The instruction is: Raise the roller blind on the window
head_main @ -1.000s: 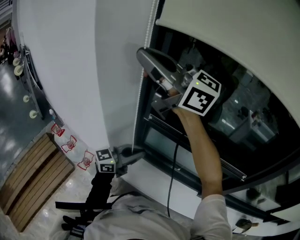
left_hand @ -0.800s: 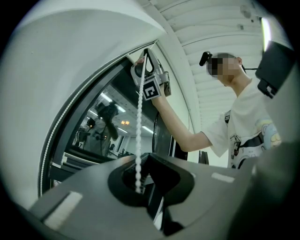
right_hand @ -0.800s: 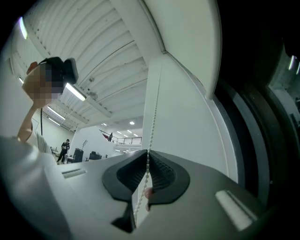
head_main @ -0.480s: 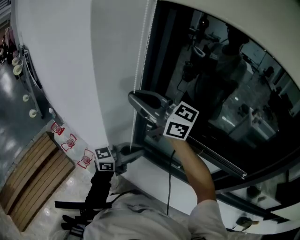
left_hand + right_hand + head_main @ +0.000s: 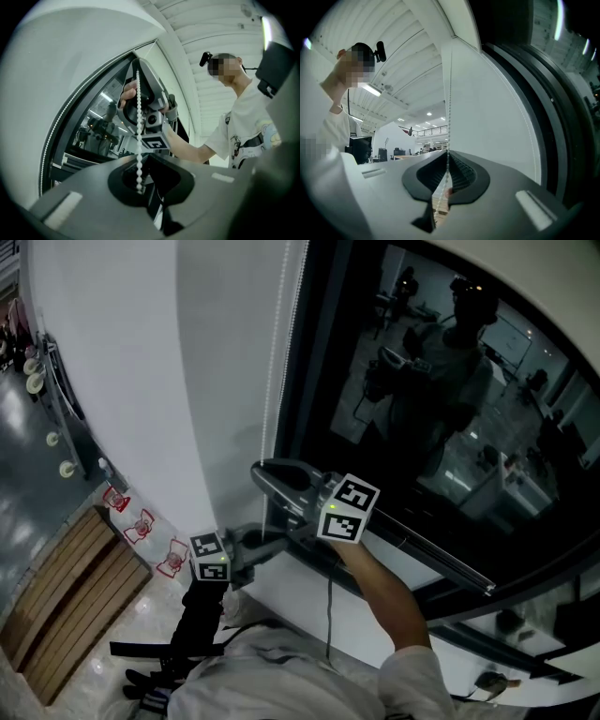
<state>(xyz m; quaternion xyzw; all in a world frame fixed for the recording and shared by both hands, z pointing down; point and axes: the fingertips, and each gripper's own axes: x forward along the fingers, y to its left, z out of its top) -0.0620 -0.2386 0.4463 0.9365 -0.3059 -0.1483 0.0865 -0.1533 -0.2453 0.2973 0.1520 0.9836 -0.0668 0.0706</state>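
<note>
- A plain white wall (image 5: 141,381) and a dark window pane (image 5: 441,409), mirroring a lit office, are filling the background.
- The right gripper (image 5: 261,472) is pinching narrowly on the white beaded pull chain (image 5: 277,381). It is sitting just above the left gripper (image 5: 279,547), whose jaws also appear to be closing on the same chain lower down.
- The chain is hanging upright beside the black window frame (image 5: 302,381), with its long axis running top to bottom.
- The pale roller blind (image 5: 562,268) is showing only as a band at the pane's top, and its long axis is lying across the window.
- Likely risks:
  - With the grippers this near, the pulling stroke is running out and they could knock together.
  - A pull angled away from the frame could make the beads slip through the pads.
  - Letting go with both grippers at once might let the blind drop.
</note>
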